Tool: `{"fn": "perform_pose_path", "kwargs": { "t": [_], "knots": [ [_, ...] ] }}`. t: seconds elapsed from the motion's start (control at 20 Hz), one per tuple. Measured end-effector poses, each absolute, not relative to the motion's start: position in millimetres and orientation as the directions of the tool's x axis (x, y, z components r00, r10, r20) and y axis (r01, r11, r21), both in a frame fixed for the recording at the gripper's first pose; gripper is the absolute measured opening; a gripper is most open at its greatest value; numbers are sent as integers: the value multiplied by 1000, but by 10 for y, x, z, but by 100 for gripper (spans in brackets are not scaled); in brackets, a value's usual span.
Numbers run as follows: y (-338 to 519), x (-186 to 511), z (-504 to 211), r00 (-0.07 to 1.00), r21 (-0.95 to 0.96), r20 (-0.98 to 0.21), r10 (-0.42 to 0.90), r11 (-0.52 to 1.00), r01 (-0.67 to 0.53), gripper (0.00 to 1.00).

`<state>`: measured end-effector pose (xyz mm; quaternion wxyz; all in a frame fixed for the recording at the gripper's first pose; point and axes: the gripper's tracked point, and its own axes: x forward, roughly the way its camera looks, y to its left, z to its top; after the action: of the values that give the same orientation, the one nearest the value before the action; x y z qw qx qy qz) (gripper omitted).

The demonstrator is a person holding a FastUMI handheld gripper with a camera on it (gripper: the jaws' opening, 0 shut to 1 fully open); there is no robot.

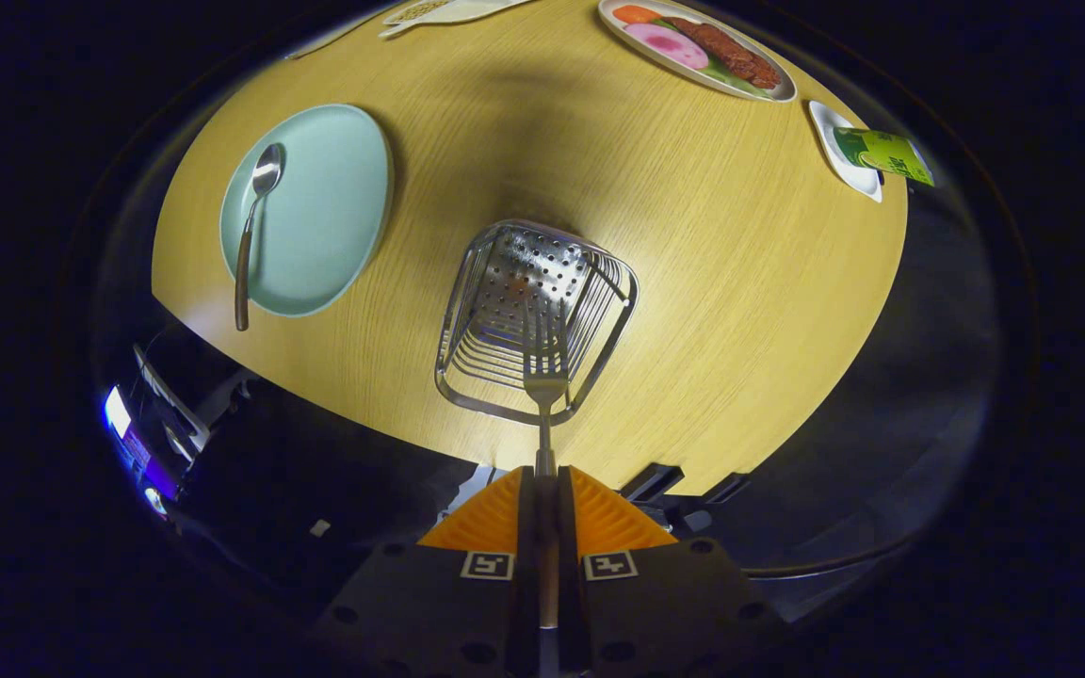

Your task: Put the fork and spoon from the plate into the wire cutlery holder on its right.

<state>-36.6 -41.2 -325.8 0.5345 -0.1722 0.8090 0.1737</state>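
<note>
My gripper point(545, 476) is shut on the fork point(545, 372), its orange fingers point(610, 516) pressed on the handle. The fork's tines point forward over the open mouth of the wire cutlery holder point(535, 315), which stands on the wooden table just ahead of the fingers. To the holder's left lies a pale green plate point(331, 212). A spoon point(253, 226) with a brown handle rests along the plate's left side, its handle end hanging past the rim.
Beyond the holder, at the far side of the round wooden table point(712, 282), sits an oval dish of food point(698, 47). A small white dish with a green packet point(867, 155) lies at the far right. The table's near edge runs just under the holder.
</note>
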Motion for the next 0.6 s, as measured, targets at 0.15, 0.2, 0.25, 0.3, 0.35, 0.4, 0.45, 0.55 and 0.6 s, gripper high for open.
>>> {"fn": "perform_pose_path", "kwargs": {
  "t": [0.15,0.2,0.25,0.3,0.35,0.4,0.45,0.55,0.6],
  "knots": [
    [-397,-319,-3251,-350,96,-933,-80,883,-459,16],
    [-385,-296,-3261,-336,96,-939,-71,885,-456,17],
    [-358,-247,-3245,-312,98,-949,-54,888,-450,20],
    [-332,-190,-3247,-280,97,-959,-35,891,-443,23],
    [-302,-135,-3225,-244,99,-970,-11,896,-433,27],
    [-270,-79,-3191,-202,101,-979,15,900,-425,28],
    [-244,-19,-3146,-154,100,-987,38,903,-418,28],
    [-200,74,-3044,-48,98,-995,86,914,-393,28],
    [-165,105,-2980,6,99,-994,110,921,-376,28]
  ]
}}
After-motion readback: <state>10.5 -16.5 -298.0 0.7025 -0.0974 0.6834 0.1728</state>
